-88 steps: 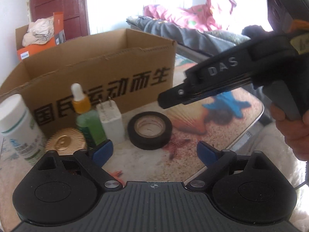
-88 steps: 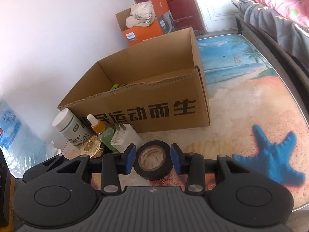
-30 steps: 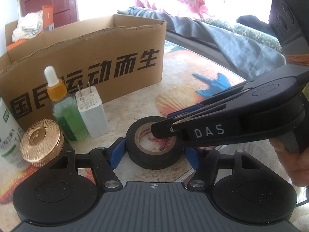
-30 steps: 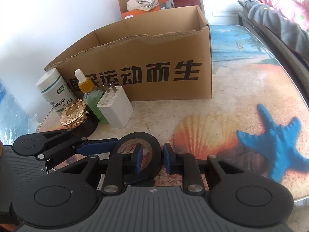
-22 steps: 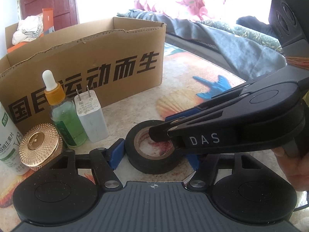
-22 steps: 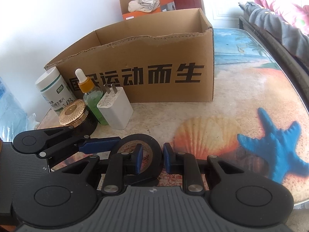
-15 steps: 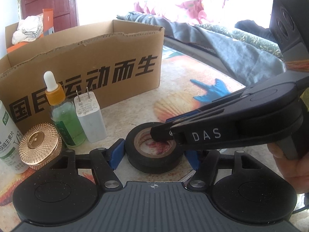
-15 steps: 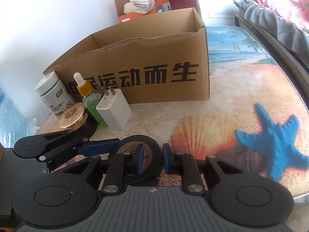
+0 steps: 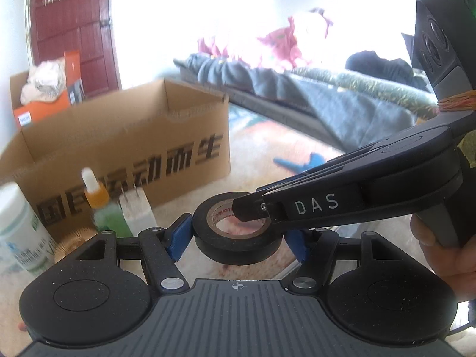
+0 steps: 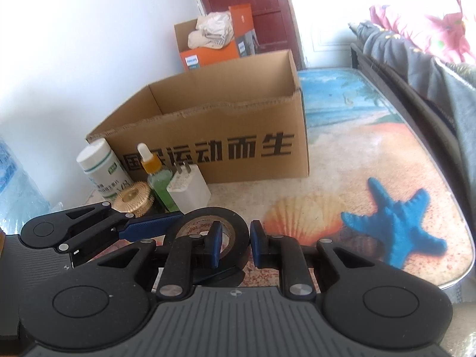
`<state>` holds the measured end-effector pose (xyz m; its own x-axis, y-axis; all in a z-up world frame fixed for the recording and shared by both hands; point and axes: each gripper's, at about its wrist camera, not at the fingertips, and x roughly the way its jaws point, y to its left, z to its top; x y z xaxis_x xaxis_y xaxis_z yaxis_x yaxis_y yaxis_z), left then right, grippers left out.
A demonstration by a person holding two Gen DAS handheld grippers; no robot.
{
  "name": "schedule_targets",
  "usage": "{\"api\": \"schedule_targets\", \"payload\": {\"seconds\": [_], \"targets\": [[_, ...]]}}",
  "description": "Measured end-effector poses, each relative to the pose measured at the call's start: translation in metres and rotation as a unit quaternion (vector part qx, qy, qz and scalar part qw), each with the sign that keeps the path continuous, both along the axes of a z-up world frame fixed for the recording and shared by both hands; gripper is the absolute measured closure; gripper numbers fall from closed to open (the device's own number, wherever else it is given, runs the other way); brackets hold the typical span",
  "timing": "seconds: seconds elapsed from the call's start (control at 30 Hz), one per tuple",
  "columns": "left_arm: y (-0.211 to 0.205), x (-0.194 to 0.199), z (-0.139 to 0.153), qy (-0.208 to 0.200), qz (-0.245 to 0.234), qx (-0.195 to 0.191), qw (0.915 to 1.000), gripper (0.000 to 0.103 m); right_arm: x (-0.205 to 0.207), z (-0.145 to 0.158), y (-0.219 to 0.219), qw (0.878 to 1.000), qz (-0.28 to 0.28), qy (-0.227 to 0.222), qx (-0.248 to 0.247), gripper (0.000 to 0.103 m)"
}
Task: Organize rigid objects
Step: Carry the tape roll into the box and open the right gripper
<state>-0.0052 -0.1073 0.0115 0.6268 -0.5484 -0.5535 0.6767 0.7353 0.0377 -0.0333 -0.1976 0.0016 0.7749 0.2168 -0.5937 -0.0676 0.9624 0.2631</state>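
Observation:
A black roll of tape [image 9: 238,247] hangs lifted above the table, held from two sides. My left gripper [image 9: 238,235] is shut on its outer rim, with blue pads touching both sides. My right gripper [image 10: 236,242] is shut on the roll's wall [image 10: 238,232], one finger inside the core and one outside. The right gripper reaches in from the right in the left wrist view [image 9: 253,211]. The open cardboard box [image 10: 238,136] stands behind, with black characters on its front.
Left of the roll stand a white charger plug [image 10: 190,192], a green dropper bottle [image 10: 157,175], a gold-lidded jar [image 10: 132,197] and a white pill bottle [image 10: 102,166]. A bed edge [image 10: 416,89] runs along the right. The table's front edge [image 10: 464,264] is close.
Both grippers have risen together with the tape roll, which has left the table. The box and bottles now sit lower and farther in both views.

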Motion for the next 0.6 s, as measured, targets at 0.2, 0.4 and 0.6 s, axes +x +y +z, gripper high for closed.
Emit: {"api": "schedule_targets", "payload": {"seconds": [0.2, 0.4, 0.6], "targets": [[0.006, -0.01, 0.035, -0.048, 0.008, -0.022, 0.9986, 0.036, -0.013, 0.041, 0.007, 0.998, 0.007, -0.058, -0.021, 0.081], [0.017, 0.009, 0.077, -0.077, 0.024, -0.027, 0.9964, 0.036, 0.003, 0.08, 0.021, 0.992, 0.039, -0.112, -0.043, 0.081], [0.031, 0.057, 0.109, -0.076, 0.046, -0.029, 0.9956, 0.036, 0.057, 0.116, 0.036, 0.986, 0.082, -0.13, -0.058, 0.081]]}}
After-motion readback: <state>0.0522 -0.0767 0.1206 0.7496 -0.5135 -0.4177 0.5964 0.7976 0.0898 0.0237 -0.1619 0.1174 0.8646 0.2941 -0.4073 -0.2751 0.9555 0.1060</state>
